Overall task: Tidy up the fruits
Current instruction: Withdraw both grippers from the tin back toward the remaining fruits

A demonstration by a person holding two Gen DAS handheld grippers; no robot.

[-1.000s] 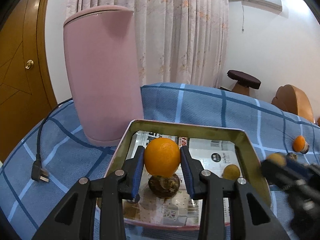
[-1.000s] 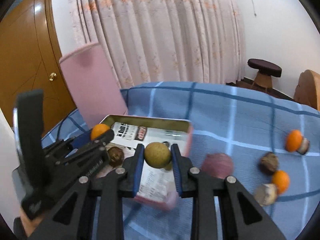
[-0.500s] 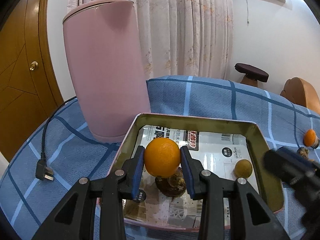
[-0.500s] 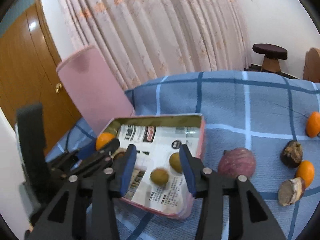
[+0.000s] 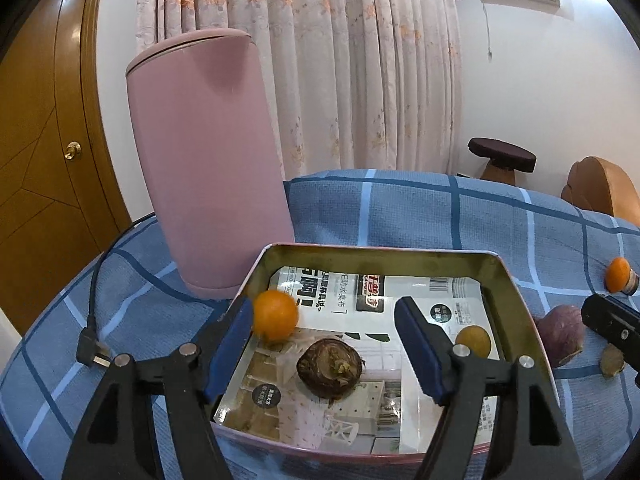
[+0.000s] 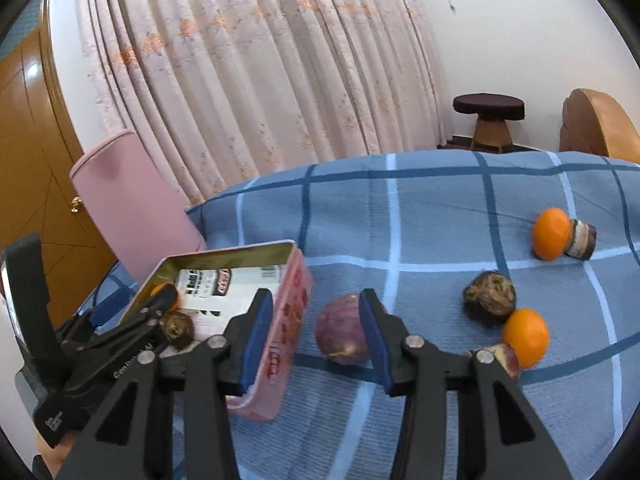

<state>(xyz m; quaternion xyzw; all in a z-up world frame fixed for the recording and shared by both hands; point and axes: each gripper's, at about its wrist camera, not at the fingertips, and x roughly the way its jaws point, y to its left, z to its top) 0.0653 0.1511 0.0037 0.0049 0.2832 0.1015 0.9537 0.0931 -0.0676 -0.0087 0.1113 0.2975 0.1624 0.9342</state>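
Observation:
A metal tray (image 5: 380,250) lined with printed paper sits on the blue checked cloth. My left gripper (image 5: 322,320) hangs over it, its jaws opening. An orange (image 5: 276,315) rests in the tray against the left pad, not pressed. A brown bulb (image 5: 330,369) and a yellow-brown fruit (image 5: 473,341) also lie in the tray. My right gripper (image 6: 316,312) is open just right of the tray's pink wall (image 6: 294,304). A purple fruit (image 6: 340,330) lies on the cloth between its fingers, near the right one.
A tall pink canister (image 5: 208,160) stands behind the tray's left corner, with a black plug and cord (image 5: 90,350) beside it. Two oranges (image 6: 552,233) (image 6: 526,336), a brown bulb (image 6: 490,298) and a small dark piece (image 6: 582,238) lie on the cloth to the right.
The left jaws opened and let go of the orange, which now rests in the tray. The right gripper released the yellow-brown fruit into the tray and shifted right over the purple fruit.

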